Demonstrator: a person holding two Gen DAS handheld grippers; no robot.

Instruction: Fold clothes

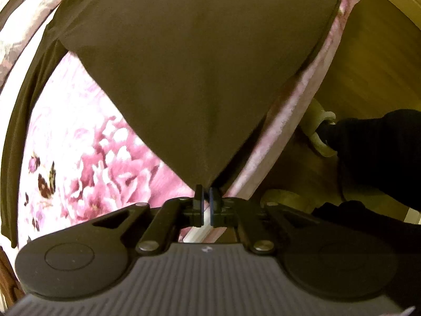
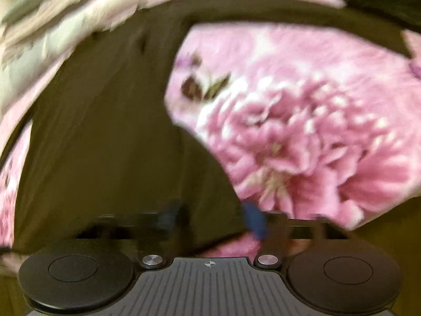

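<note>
Garment: a dark olive-brown garment (image 1: 189, 60), plain cloth, spread over a bed with a pink floral bedspread (image 1: 105, 158); which kind of garment cannot be told.
Where it lies: most of it rests on the bedspread, reaching the bed's edge (image 1: 297, 105); one corner is drawn up to a point away from the surface.
Left hand-held gripper (image 1: 207, 197): clenched on that pointed corner, the cloth tapering straight into the narrow gap between the fingers.
Right hand-held gripper (image 2: 215, 221): badly blurred; its fingers stand apart with dark cloth between and before them, and whether it has caught the fabric I cannot tell. One blue pad (image 2: 254, 221) shows.
Right view: the same garment (image 2: 105, 131) fills the left half, with a thin strip of it arching across the top over the big pink flower (image 2: 302, 144).
Beside the bed: wooden floor (image 1: 373, 52) and a dark sleeve (image 1: 376, 152) at the right.
Step in hand: by my judgement, a fold is being started by lifting the corner.
Next move calls for: carrying the held corner across to meet the opposite edge, keeping the cloth taut and low so it lays flat, with the right side securing a matching corner first.
</note>
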